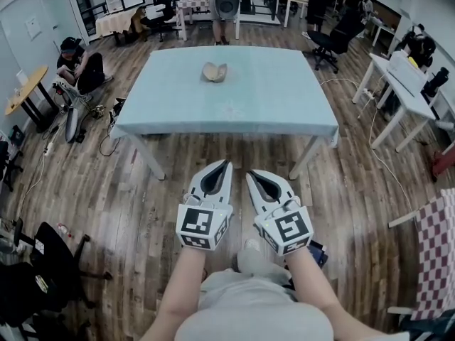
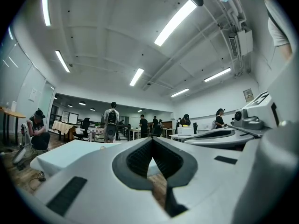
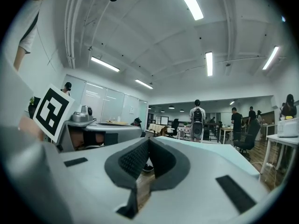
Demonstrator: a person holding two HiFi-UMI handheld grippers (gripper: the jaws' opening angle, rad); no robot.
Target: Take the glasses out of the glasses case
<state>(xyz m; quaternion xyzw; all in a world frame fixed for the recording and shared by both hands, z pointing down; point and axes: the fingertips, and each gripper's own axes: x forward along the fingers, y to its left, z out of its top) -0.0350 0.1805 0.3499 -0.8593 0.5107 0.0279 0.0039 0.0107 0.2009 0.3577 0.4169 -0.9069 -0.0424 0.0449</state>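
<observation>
I hold left gripper [image 1: 225,166] and right gripper [image 1: 250,174] pinched together, empty, well short of table [image 1: 277,98]; glasses case [image 1: 214,72] mid-table (possibly open).

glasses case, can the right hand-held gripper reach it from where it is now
Probably not yet. The glasses case lies on the far half of the table, while the right hand-held gripper hangs short of the near edge, over the floor. Nothing blocks the way; stepping closer should do.
</observation>
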